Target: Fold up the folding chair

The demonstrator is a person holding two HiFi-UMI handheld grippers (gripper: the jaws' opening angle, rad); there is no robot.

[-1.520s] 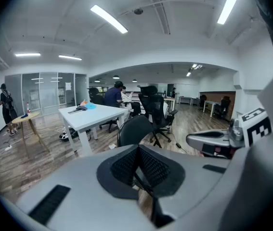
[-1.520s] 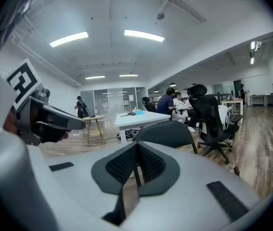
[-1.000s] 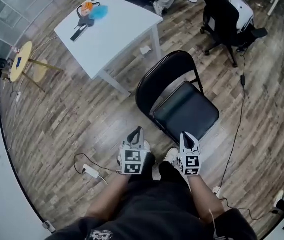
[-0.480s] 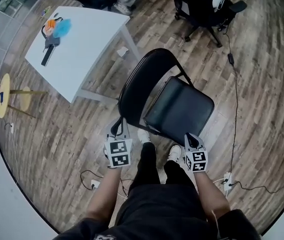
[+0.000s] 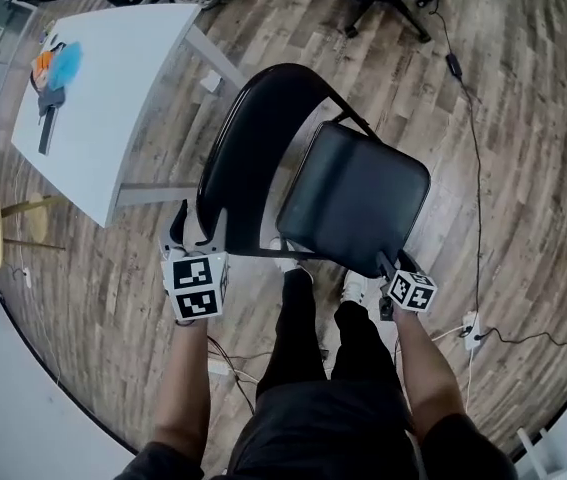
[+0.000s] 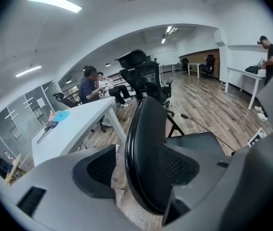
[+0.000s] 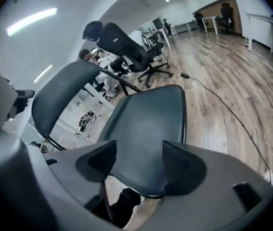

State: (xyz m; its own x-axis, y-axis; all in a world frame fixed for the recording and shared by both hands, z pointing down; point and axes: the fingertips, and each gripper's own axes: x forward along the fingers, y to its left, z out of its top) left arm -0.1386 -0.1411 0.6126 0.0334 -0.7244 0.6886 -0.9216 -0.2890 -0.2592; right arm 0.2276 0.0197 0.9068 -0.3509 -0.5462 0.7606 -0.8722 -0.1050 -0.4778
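Head view, lower left: left gripper [image 5: 198, 230] fingers [image 6: 97, 170] released astride folding chair's backrest [image 5: 248, 158]; lower right, right gripper [image 5: 391, 264] spread around seat [image 5: 355, 196] edge. Probably stiff, light; lift seat front.

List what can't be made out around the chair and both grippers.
- Folding chair: the hinges under its seat, covered by the seat in every view.
- Left gripper: whether it touches the backrest between its open jaws is unclear in the left gripper view.
- Things on the white table: too small everywhere.
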